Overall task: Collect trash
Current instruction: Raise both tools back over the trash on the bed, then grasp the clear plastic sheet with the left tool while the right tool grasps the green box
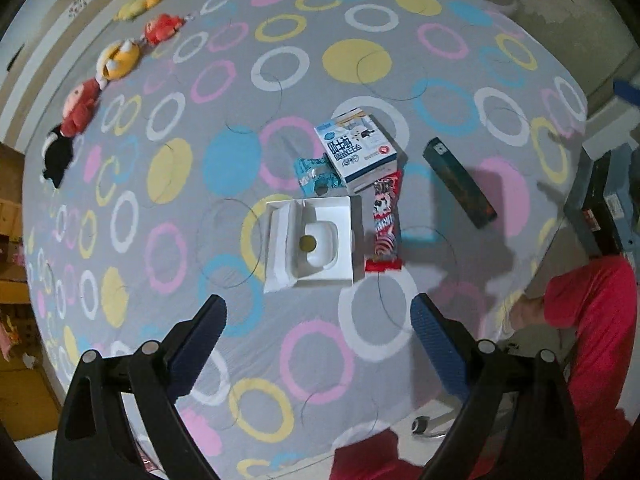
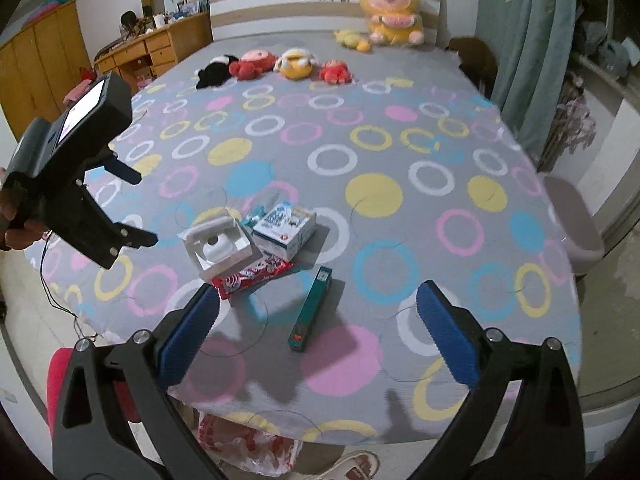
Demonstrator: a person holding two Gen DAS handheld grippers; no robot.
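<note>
Five pieces of trash lie clustered on the bed [image 2: 400,152], near its foot edge: a white moulded tray [image 1: 310,238], a blue-and-white carton [image 1: 356,152], a crumpled teal wrapper [image 1: 314,174], a red snack wrapper [image 1: 384,224] and a long dark-green box [image 1: 460,182]. The carton, teal wrapper, tray and red wrapper touch or overlap; the green box lies apart, to the right. Such grouping probably keeps every item within reach of a person standing at the bed's foot.

Left tongs [image 1: 318,316] are released, jaws spread wide, hovering above the sheet just short of the tray. Right tongs [image 2: 318,300] are likewise released and empty, with the green box [image 2: 312,308] lying between the fingers in view but farther away, not contacted. The open stance of both suggests an approach before a first grasp; nothing appears collected yet.

A thin plastic bag [image 2: 248,446] on the floor below the bed edge may be the receptacle, but it is partly cut off by the mattress and its contents cannot be made out. A small round yellowish object sits in the tray's hollow; its identity is unclear. Printing on the carton and wrappers is too small to read. Plush toys [image 2: 276,64] line the headboard end, well apart from the trash.
</note>
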